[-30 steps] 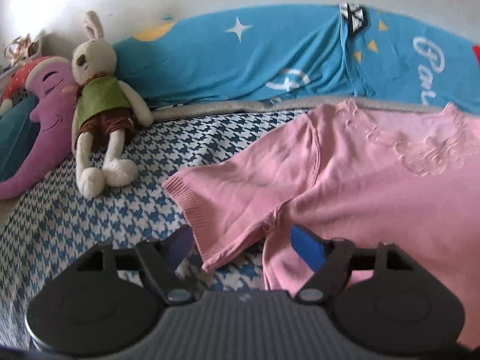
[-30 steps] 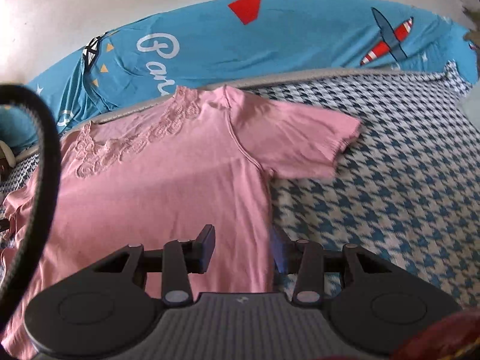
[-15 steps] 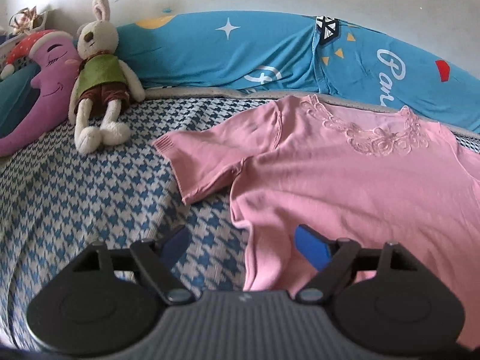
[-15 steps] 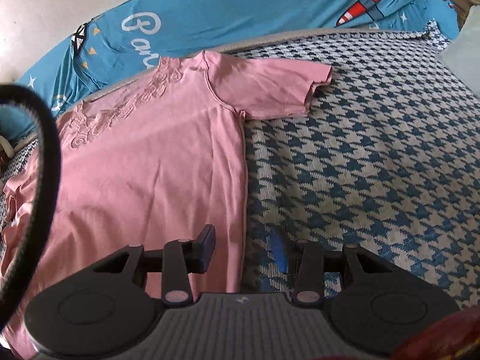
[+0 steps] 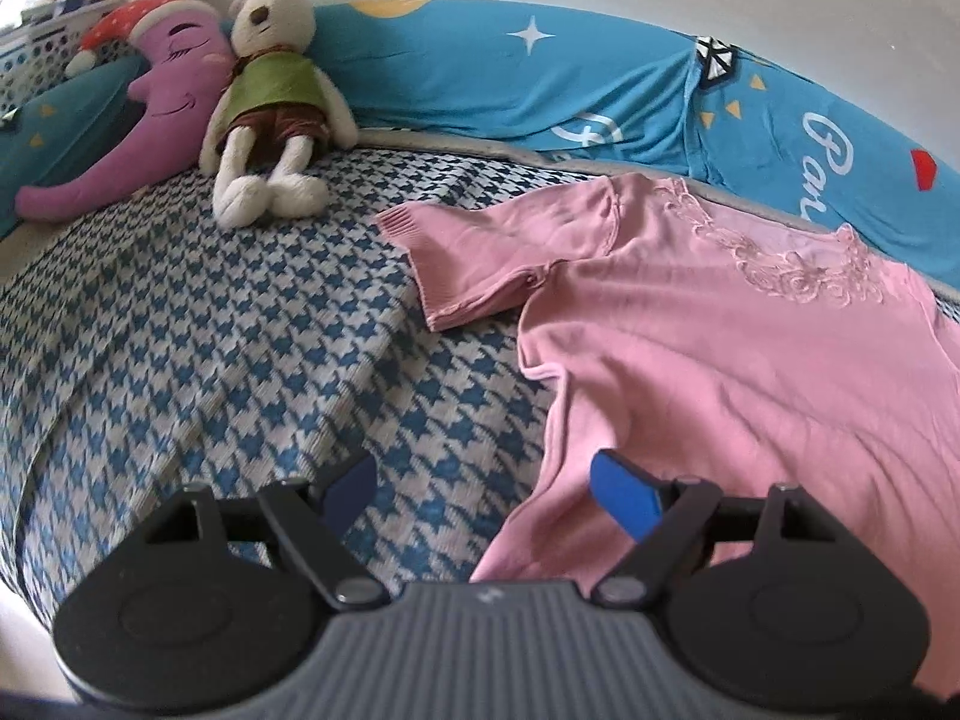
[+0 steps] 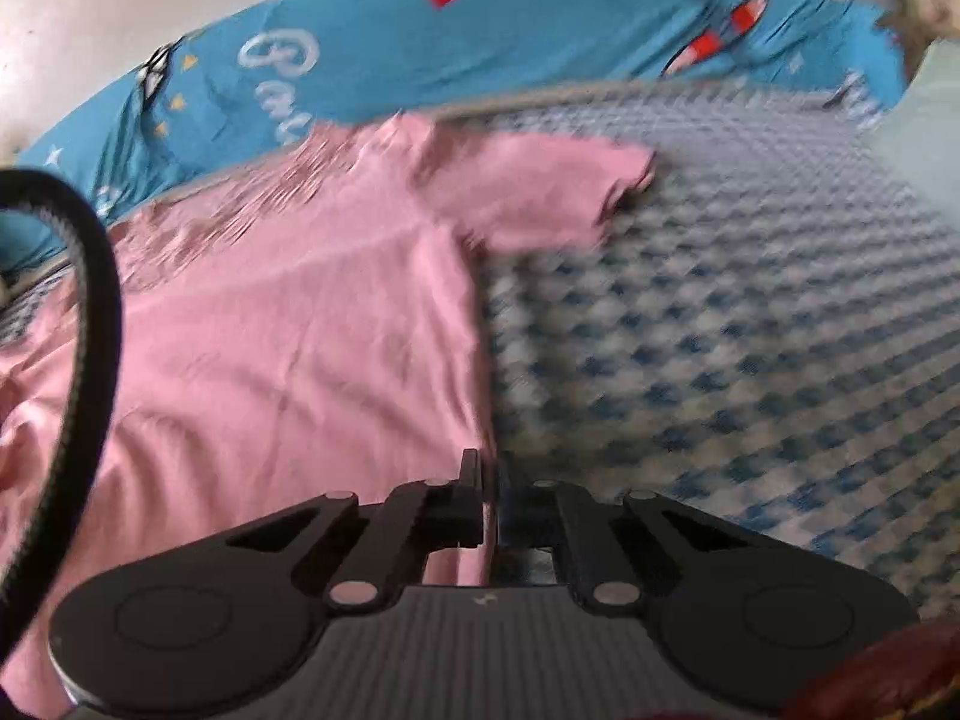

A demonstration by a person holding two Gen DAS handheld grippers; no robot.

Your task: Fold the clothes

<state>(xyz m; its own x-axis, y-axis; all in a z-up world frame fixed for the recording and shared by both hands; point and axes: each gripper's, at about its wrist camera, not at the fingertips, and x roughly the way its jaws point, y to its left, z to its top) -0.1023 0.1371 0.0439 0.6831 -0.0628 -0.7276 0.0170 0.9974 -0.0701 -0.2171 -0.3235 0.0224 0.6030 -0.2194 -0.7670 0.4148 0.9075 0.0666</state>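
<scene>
Right claw (image 6: 489,495) clenched on pink shirt (image 6: 288,324) side edge for folding; left claw (image 5: 483,483) released, straddling opposite edge (untouched).

White cursive "Par", cut off by frame edge, on blue sheet (image 5: 750,114) in left wrist view. Same script on sheet (image 6: 372,60) in right wrist view, blurred, reads roughly "Pari", tail hidden behind pink shirt (image 6: 288,330). No other readable text, brand or number anywhere.
</scene>
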